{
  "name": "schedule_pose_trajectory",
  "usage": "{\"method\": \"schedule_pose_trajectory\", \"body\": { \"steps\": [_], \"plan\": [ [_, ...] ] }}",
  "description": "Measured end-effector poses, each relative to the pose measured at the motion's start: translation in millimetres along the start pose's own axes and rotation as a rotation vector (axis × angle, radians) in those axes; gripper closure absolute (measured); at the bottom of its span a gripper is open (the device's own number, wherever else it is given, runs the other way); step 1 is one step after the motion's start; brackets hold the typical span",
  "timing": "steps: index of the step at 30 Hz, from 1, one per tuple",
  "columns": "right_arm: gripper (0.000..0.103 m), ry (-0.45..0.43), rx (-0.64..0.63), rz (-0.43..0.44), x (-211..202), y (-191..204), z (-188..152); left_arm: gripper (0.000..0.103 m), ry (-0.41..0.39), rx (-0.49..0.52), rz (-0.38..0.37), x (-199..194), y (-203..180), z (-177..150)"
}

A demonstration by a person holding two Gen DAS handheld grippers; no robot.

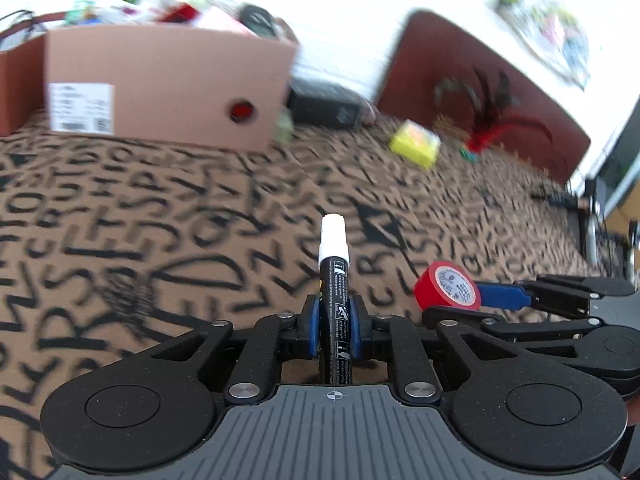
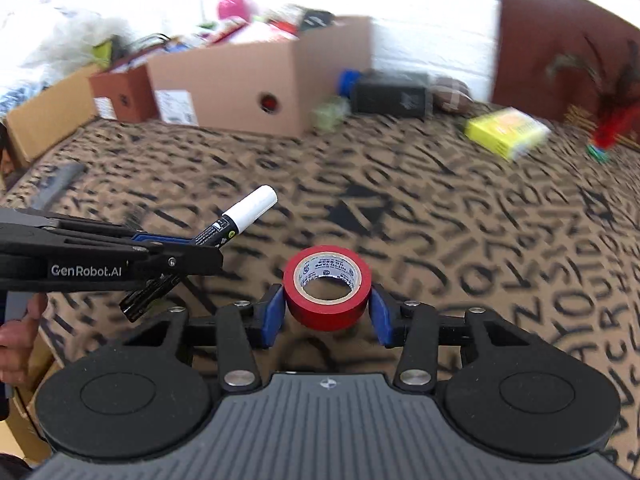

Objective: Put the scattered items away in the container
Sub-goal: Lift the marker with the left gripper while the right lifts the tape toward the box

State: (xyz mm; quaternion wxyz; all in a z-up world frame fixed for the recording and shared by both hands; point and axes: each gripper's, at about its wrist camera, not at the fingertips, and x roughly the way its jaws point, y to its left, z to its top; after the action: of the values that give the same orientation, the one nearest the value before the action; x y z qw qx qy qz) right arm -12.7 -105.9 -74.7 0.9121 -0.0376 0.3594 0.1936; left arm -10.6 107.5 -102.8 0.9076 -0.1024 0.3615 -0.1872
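My left gripper [image 1: 334,330] is shut on a black marker with a white cap [image 1: 334,280], which sticks up and forward from between the blue pads. The same marker [image 2: 240,220] shows at the left of the right wrist view. My right gripper [image 2: 327,312] is shut on a roll of red tape [image 2: 327,288], pads pressed on both sides; that tape [image 1: 447,286] also appears at the right of the left wrist view. Both are lifted above the letter-patterned brown cover [image 1: 180,220]. A large cardboard box [image 1: 168,80], heaped with items, stands at the far side.
A yellow box [image 2: 505,131] lies far right, near a red and black feather toy [image 2: 612,120] by a dark red headboard [image 2: 560,40]. A black box [image 2: 390,94] and a green item sit beside the large box. Smaller cardboard boxes [image 2: 120,92] stand at the left.
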Motion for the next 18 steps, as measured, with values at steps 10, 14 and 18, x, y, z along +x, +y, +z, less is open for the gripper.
{"method": "schedule_pose_trajectory", "body": {
  "steps": [10, 14, 18],
  "plan": [
    [0.053, -0.112, -0.062, 0.125, -8.4, 30.2, 77.7, 0.091, -0.199, 0.039, 0.046, -55.6, 32.8, 82.1],
    [0.053, -0.175, -0.098, 0.153, -2.9, 41.0, 120.9, 0.091, -0.268, 0.046, 0.091, -66.0, 45.7, 125.2],
    [0.053, -0.244, -0.128, 0.142, 5.8, 51.2, 165.0, 0.091, -0.302, 0.028, 0.122, -62.7, 62.8, 165.4]
  ]
}}
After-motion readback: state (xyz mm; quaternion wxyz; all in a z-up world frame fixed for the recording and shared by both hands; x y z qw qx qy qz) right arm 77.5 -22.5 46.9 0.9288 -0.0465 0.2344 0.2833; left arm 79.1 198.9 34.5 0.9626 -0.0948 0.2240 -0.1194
